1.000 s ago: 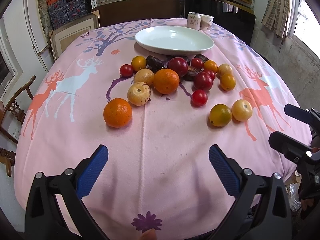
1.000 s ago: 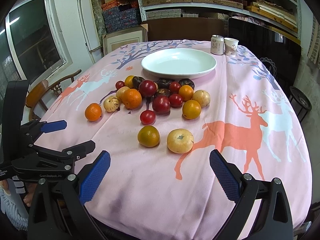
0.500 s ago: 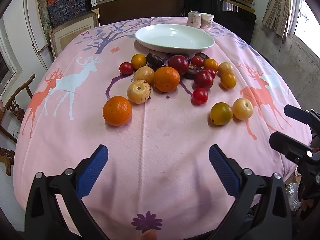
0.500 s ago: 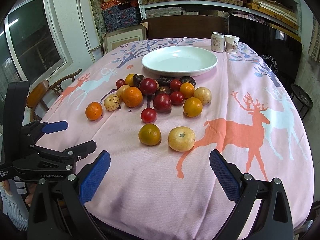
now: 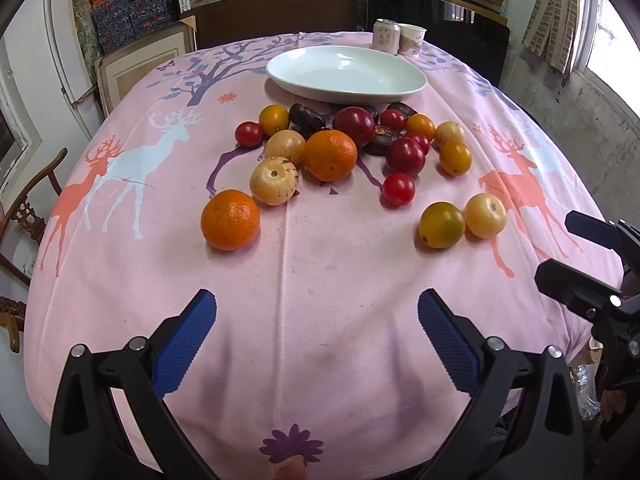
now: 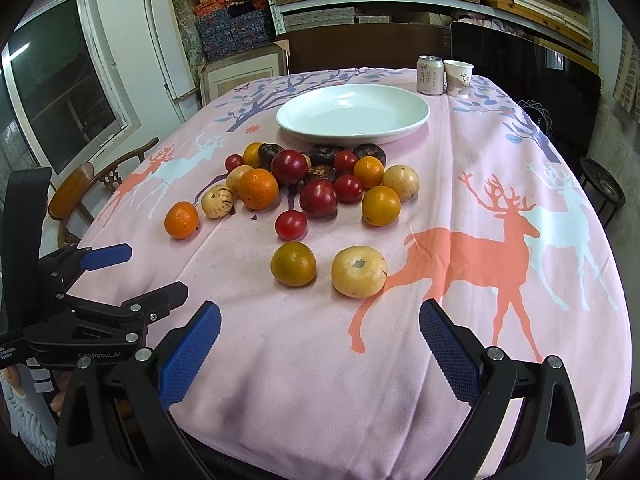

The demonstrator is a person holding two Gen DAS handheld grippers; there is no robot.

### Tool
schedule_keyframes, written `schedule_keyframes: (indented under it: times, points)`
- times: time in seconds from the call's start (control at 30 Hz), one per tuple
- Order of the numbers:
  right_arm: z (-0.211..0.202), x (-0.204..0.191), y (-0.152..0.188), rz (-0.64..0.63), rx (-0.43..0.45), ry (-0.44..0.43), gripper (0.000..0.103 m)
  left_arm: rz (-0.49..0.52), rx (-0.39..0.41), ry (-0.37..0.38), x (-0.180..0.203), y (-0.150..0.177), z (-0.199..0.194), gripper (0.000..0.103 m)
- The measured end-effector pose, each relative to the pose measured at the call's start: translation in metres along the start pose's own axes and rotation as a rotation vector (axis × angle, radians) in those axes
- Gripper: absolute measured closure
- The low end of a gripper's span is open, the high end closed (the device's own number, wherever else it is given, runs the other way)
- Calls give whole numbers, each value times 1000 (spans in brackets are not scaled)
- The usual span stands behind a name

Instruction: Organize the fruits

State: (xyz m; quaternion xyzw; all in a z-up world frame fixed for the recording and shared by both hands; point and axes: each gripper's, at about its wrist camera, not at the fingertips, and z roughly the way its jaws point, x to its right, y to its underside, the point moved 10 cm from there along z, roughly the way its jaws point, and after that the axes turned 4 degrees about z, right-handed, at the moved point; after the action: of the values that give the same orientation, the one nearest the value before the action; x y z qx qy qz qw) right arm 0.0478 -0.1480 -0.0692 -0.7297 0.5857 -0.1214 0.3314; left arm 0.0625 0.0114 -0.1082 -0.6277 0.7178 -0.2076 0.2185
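Note:
Several fruits lie loose on the pink tablecloth in front of a white oval plate, also in the right wrist view. The plate holds nothing. An orange and a pale yellow fruit lie nearest my left gripper, which is open and empty above the near cloth. A yellow-green citrus and a pale yellow fruit lie just ahead of my right gripper, also open and empty. Red, orange and dark fruits cluster further back.
A drink can and a paper cup stand behind the plate. A wooden chair sits at the table's left side. Shelves with boxes line the back wall. The table edge drops off close below both grippers.
Both grippers have crept slightly forward toward the fruits. Nothing on the table has moved, and both grippers stay open.

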Motion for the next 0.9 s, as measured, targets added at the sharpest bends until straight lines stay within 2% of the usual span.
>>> schedule_keyframes:
  times: [0.1,0.17,0.27,0.37,0.43,0.5,0.53,0.6,0.8,0.83,0.9]
  points:
    - [3,3,2,-45,15,-9,3,18,5,66,10,4,6,4]
    - [6,11,5,-64,13,1,3,44,0,82,16,6,12,4]
    - [11,34,8,19,6,-22,3,94,-14,74,22,8,25,4]
    - [22,53,14,80,-21,-19,3,80,-62,64,21,9,43,4]
    - [29,57,17,86,-37,-17,3,63,-93,102,24,8,53,4]
    - [33,59,16,76,-36,-11,3,59,-69,127,31,0,54,4]
    - [34,59,16,69,-35,-10,3,66,-50,178,41,-6,52,4]
    - [35,61,16,56,-46,-11,3,77,-26,224,53,-13,51,4]
    - [23,82,15,121,-10,-41,3,144,-27,194,78,-33,71,4]
    - [21,86,15,134,1,-37,3,148,-29,192,80,-35,72,5]
    - [17,98,16,180,23,-33,3,158,-44,202,86,-38,78,20]
